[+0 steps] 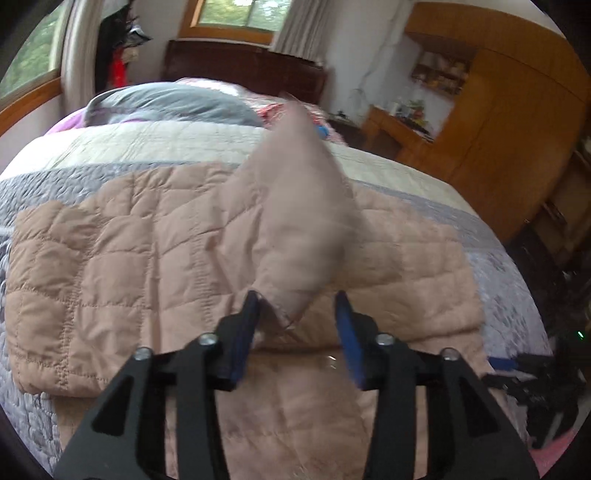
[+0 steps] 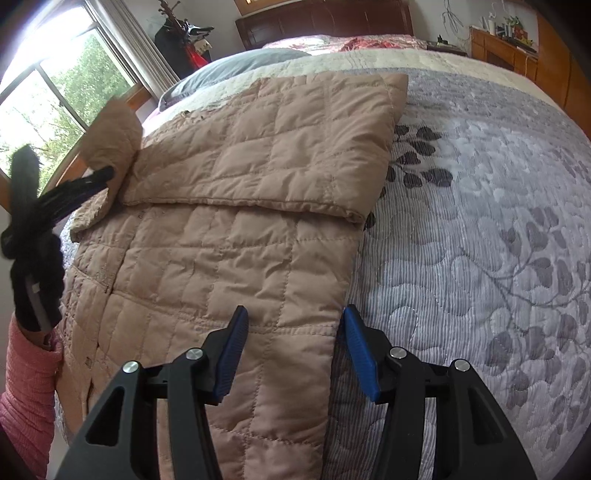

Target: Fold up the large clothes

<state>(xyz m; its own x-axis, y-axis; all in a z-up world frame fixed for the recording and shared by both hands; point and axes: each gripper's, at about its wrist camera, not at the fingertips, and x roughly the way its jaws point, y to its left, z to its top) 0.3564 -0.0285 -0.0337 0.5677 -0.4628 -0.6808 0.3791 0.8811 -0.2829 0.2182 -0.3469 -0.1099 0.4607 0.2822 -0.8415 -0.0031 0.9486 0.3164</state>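
Jacket (image 2: 236,206), tan, quilted, lying flat on the bed (image 2: 480,221), one part folded across its body; no label or writing readable. Sleeve (image 1: 299,221), blurred, standing up just ahead of the left gripper (image 1: 297,310); jaws apart, sleeve tip between them, pads not pressing. Right gripper (image 2: 291,332): jaws apart over the jacket's edge, holding nothing. Bedspread grey with leaf pattern, cream band beyond. Headboard (image 2: 325,18) dark wood. Window (image 2: 55,92) at left, wooden cabinets (image 1: 498,129) at right.
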